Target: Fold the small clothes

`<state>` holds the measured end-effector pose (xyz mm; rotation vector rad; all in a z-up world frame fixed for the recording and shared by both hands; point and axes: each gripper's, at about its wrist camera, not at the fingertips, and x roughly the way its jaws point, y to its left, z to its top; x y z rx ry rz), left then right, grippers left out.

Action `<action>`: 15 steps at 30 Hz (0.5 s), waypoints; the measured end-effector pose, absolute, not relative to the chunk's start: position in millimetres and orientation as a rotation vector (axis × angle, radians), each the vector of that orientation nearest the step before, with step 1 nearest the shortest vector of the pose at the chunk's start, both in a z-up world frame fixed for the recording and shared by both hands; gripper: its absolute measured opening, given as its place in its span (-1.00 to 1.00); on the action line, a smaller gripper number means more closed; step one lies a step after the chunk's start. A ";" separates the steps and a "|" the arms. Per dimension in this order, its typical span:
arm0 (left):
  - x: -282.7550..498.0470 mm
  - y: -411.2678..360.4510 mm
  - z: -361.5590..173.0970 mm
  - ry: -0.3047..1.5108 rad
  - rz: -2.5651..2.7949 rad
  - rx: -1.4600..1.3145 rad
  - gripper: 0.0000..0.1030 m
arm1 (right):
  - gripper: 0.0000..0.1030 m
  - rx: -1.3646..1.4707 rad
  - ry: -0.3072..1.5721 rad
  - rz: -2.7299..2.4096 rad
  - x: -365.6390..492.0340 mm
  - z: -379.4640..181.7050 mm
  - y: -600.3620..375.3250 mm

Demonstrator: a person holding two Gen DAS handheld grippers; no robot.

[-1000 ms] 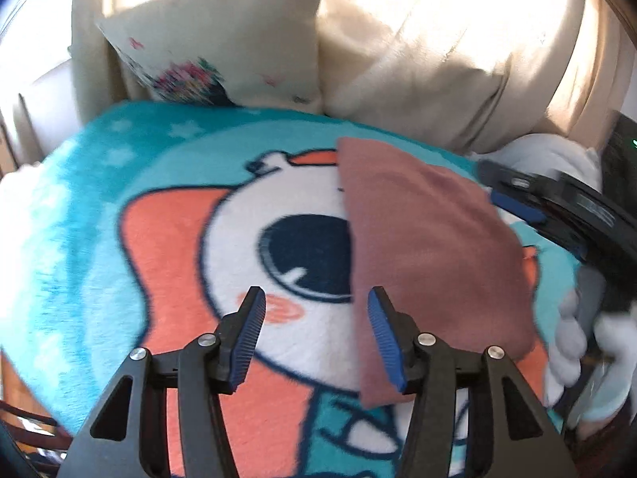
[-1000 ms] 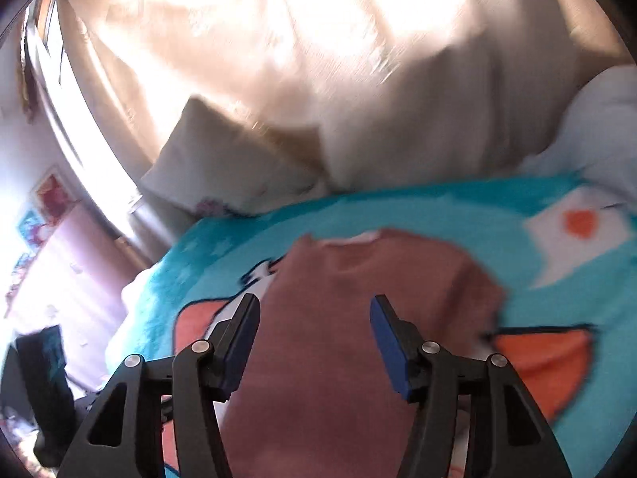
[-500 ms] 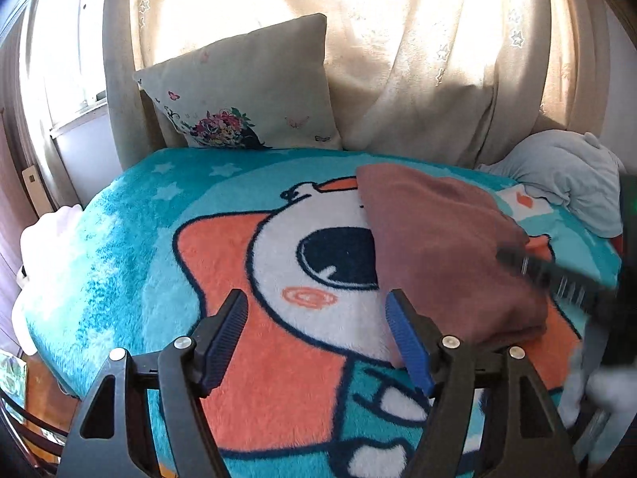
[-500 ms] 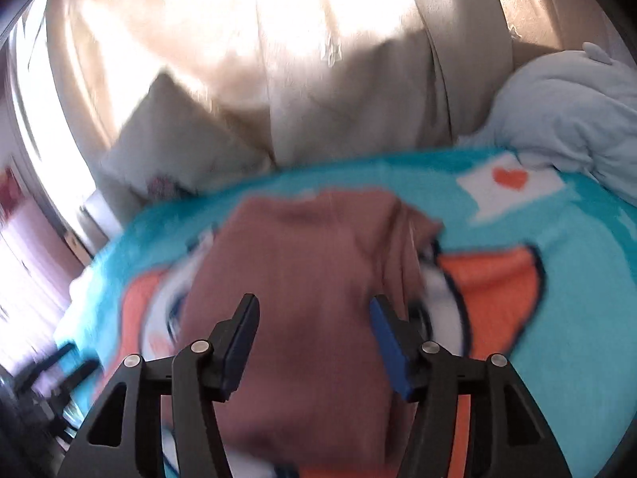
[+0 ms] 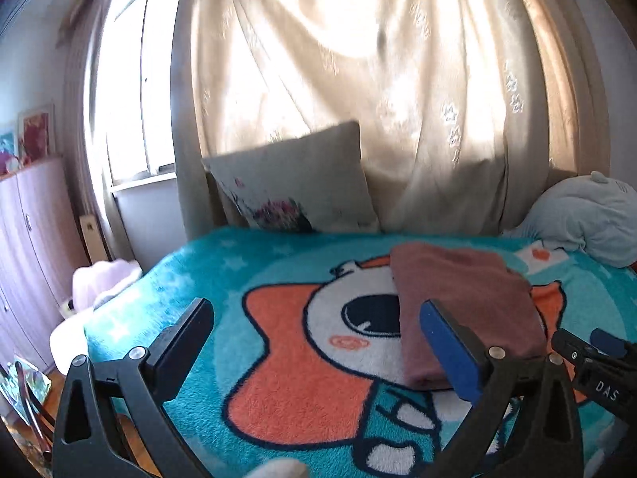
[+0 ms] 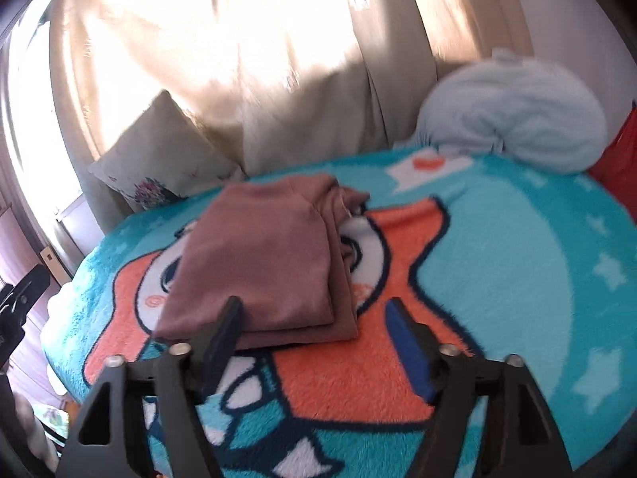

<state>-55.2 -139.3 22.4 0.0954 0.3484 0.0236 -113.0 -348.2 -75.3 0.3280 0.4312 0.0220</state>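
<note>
Both grippers have drawn back from the brown garment since the earlier frames, and their jaws have just been opening with nothing between them; the cloth that filled the right wrist view a second ago now lies farther off.

Largest in sight is the beige curtain (image 5: 358, 79), sunlit, hanging behind the bed. The bed is covered by a teal blanket (image 6: 517, 247) printed with an orange and white cartoon figure and pale stars. At the far right end of the bed sits a pale blue plush bundle (image 6: 513, 119). A beige cushion (image 5: 294, 183) with a small flower print leans against the curtain at the back edge of the blanket.

The brown garment (image 6: 262, 255) lies folded into a stacked rectangle on the blanket, over the cartoon's face, its layered edges showing on the right side in the right wrist view. It rests free, touched by neither gripper.

The left gripper (image 5: 318, 338) hovers over the blanket to the left of the garment, its fingers (image 5: 450, 350) spread wide and empty. The right gripper (image 6: 314, 338) hovers just beside the garment's near edge, fingers (image 6: 406, 350) apart, gripping nothing; its left finger overlaps the cloth's near corner in that view, though whether it touches cannot be told.
</note>
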 end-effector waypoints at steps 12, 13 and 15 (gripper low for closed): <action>-41.7 -152.0 -7.3 0.592 -0.133 0.074 1.00 | 0.82 0.249 0.535 0.000 -114.9 -95.2 -329.7; -40.1 -152.2 -9.7 0.605 -0.135 0.069 1.00 | 0.82 0.252 0.540 -0.005 -114.3 -96.6 -330.7; -35.3 -151.6 -13.8 0.630 -0.146 0.057 1.00 | 0.82 0.255 0.553 -0.016 -112.6 -99.2 -331.9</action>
